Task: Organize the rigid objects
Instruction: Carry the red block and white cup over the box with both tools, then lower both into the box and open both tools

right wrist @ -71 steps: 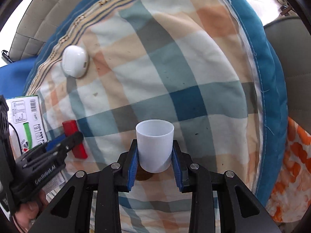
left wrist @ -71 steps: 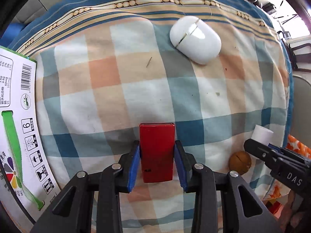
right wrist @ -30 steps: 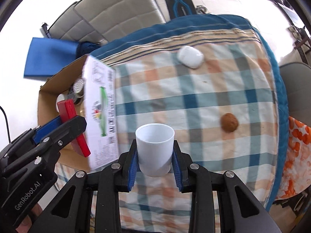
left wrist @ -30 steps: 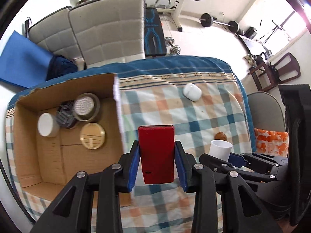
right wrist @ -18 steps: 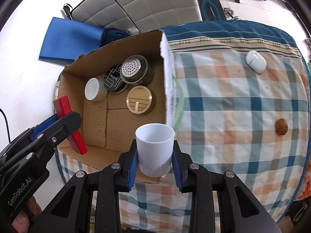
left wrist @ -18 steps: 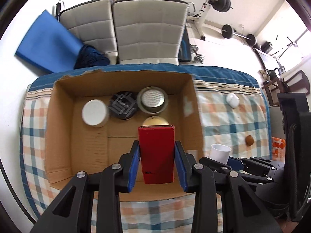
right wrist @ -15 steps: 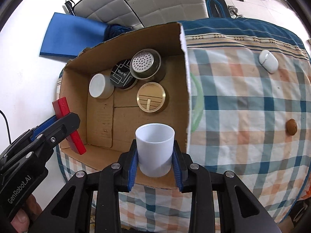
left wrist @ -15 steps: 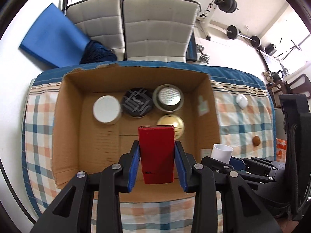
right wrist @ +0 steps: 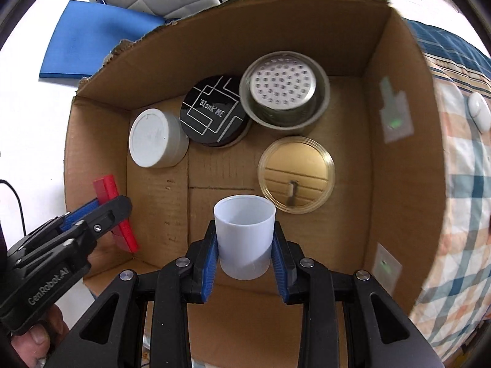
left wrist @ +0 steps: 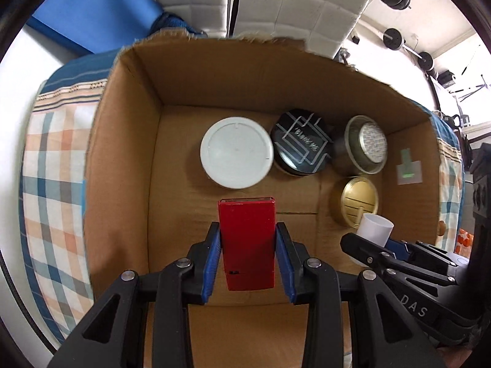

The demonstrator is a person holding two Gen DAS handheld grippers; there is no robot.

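Note:
My left gripper (left wrist: 247, 245) is shut on a flat red box (left wrist: 247, 239), hanging over the open cardboard box (left wrist: 129, 159) near its front left. The same red box (right wrist: 115, 214) and left gripper (right wrist: 107, 211) show at the left of the right wrist view. My right gripper (right wrist: 245, 245) is shut on a white plastic cup (right wrist: 244, 239), upright above the box floor (right wrist: 214, 202). That cup (left wrist: 375, 228) and the right gripper (left wrist: 373, 243) appear at the lower right of the left wrist view.
Inside the box sit a white round lid (left wrist: 236, 152), a black round tin (left wrist: 302, 146), a metal perforated tin (right wrist: 284, 90) and a gold tin (right wrist: 296, 178). A checked cloth (right wrist: 460, 184) carries a white oval case (right wrist: 478, 116). A blue mat (left wrist: 92, 6) lies behind.
Both grippers have come down over the cardboard box with their loads, which now fills both views. The checked cloth has slid out to the edges.

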